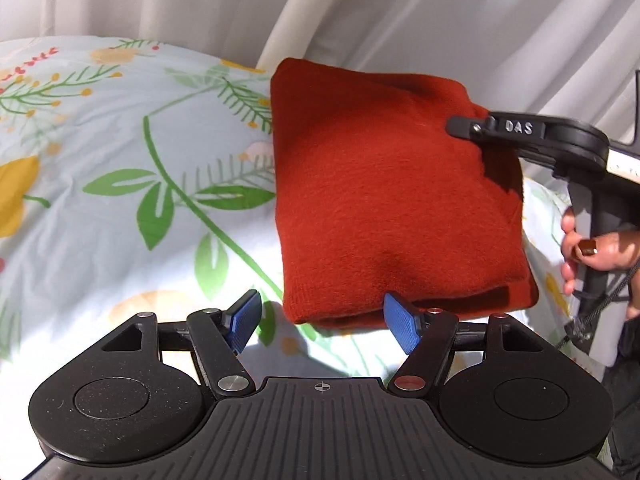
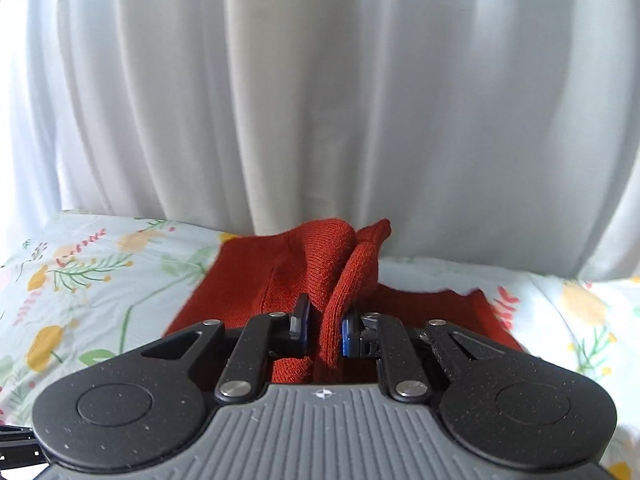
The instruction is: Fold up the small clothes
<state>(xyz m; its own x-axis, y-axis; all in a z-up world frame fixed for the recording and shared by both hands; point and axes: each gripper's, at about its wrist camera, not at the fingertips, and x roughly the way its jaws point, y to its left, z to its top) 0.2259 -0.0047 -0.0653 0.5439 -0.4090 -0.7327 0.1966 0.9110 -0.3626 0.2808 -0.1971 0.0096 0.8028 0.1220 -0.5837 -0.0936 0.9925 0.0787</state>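
Left wrist view looks down over a bed dressed in a floral sheet (image 1: 120,168), where a rust-red knit garment (image 1: 384,208) lies folded into a compact, roughly square packet just ahead of the left gripper (image 1: 326,320). That gripper's blue fingers (image 1: 402,326) stand wide apart and hold nothing; the right-hand pad sits at the near edge of the packet, whether touching it I cannot tell. From the right side the right gripper (image 1: 464,126) reaches in at the garment's far right corner, its tip pressed into the knit, and the person's right hand (image 1: 592,256) grips its handle. Judging by the tidy outline, folding looks far along: this seems to be a last fold or a squaring-up of the packet. The next move probably calls for the right gripper to lay its pinched cloth down flat and let go, with the left one ready to steady or smooth the near edge. Right wrist view supplies what the first cannot: the right gripper (image 2: 323,330) has its fingers (image 2: 301,320) drawn close together on an upright ridge of the rust-red knit garment (image 2: 304,264), which rises between them and bunches beyond, so the corner is lifted clear and not lying flat. White curtain (image 2: 320,100) fills the background behind the bed. Only the left wrist view shows the packet's overall shape and the idle left gripper; only the right shows the pinch itself.
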